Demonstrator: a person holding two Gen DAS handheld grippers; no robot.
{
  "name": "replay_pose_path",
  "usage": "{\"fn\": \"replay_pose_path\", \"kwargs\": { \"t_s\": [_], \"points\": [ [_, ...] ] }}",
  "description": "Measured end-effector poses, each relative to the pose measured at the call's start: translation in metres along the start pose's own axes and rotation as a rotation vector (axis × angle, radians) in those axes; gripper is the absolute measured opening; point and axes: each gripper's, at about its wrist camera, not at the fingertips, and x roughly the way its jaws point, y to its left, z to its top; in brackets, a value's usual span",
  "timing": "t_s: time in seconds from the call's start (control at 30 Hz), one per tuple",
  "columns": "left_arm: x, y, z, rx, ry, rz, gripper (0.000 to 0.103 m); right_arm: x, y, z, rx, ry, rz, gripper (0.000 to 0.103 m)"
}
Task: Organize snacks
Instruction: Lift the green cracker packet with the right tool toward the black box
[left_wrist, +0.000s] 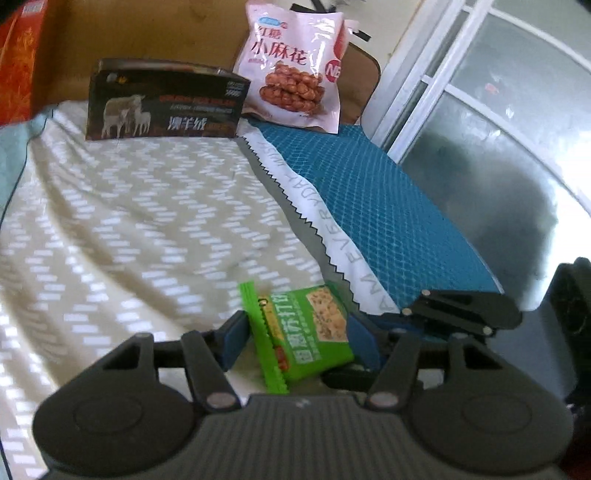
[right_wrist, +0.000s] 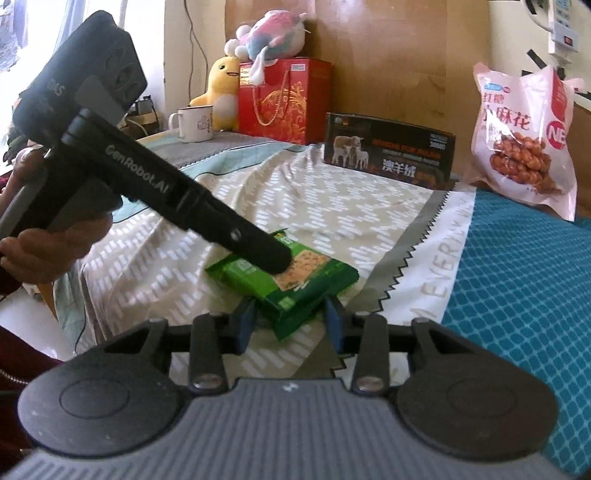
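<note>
A bed (right_wrist: 332, 206) by a window, covered with a beige patterned sheet and a blue blanket (right_wrist: 517, 295); a wooden headboard (right_wrist: 388, 66) behind. Already standing at the headboard: a dark box (right_wrist: 389, 157) and a pink snack bag (right_wrist: 524, 136). Still in the middle of the bed: a green cracker pack (right_wrist: 291, 284). Flat, glossy, with a crimped edge and a picture of crackers. Left tool (left_wrist: 295, 339) open around one end of the pack, pads close on both sides, not clearly pressing. Right tool (right_wrist: 290, 321) open around the other end; contact hard to tell. Probably one pack left to line up with the others.
</note>
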Motion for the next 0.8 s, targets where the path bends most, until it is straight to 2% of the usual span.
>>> {"fn": "replay_pose_path", "kwargs": {
  "t_s": [0.07,0.23,0.4,0.57,0.8],
  "points": [
    [0.0,-0.006,-0.003,0.012,0.001,0.007,0.054,-0.001,0.002,0.002,-0.012,0.005,0.018,0.038],
    [-0.012,0.005,0.005,-0.064,-0.012,0.013,0.042,-0.002,-0.002,0.01,0.011,0.016,0.07,0.037],
    [-0.026,0.01,0.02,-0.115,-0.018,0.026,0.04,0.001,-0.013,0.032,0.073,0.047,0.149,0.037],
    [-0.044,0.013,0.053,-0.132,-0.05,0.035,0.04,0.004,-0.026,0.067,0.109,0.059,0.201,0.037],
    [-0.064,0.015,0.132,-0.105,-0.165,0.069,0.04,0.014,-0.053,0.127,0.178,-0.026,0.205,0.037]
  ]
}}
